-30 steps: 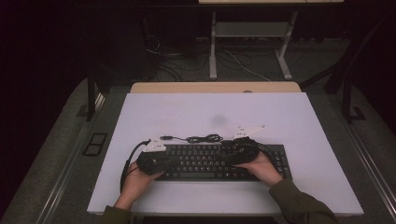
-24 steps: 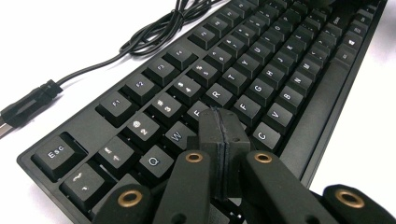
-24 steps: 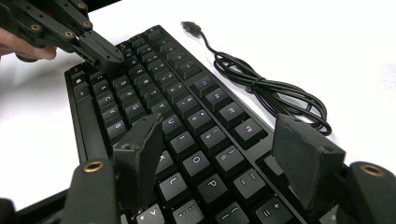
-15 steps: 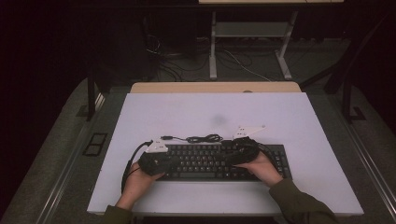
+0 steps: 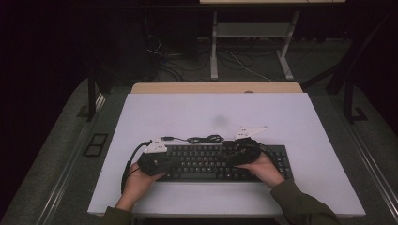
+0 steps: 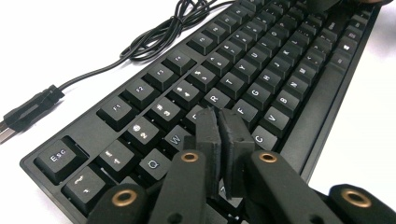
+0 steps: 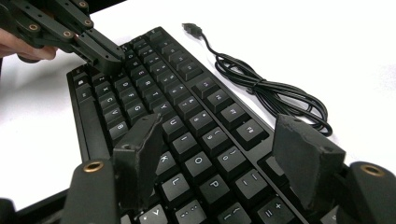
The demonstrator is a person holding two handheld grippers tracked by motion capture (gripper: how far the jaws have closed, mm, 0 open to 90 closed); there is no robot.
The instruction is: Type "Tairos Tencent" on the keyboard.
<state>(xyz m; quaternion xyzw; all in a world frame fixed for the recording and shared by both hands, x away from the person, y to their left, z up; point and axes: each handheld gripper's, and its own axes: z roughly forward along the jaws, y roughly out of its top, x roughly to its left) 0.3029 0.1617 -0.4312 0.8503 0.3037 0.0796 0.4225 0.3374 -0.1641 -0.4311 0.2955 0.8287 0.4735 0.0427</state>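
Looks like a lab/test room: white worktable, cables on floor at frame top (dark surroundings), metal desk frame behind.

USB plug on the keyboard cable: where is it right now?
In the high view the USB plug lies on the white table just behind the keyboard's rear left edge, left of the coiled cable, near the left gripper.

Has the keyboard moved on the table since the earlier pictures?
No. In the high view the keyboard lies at the same place against the table's near edge and its coiled cable.
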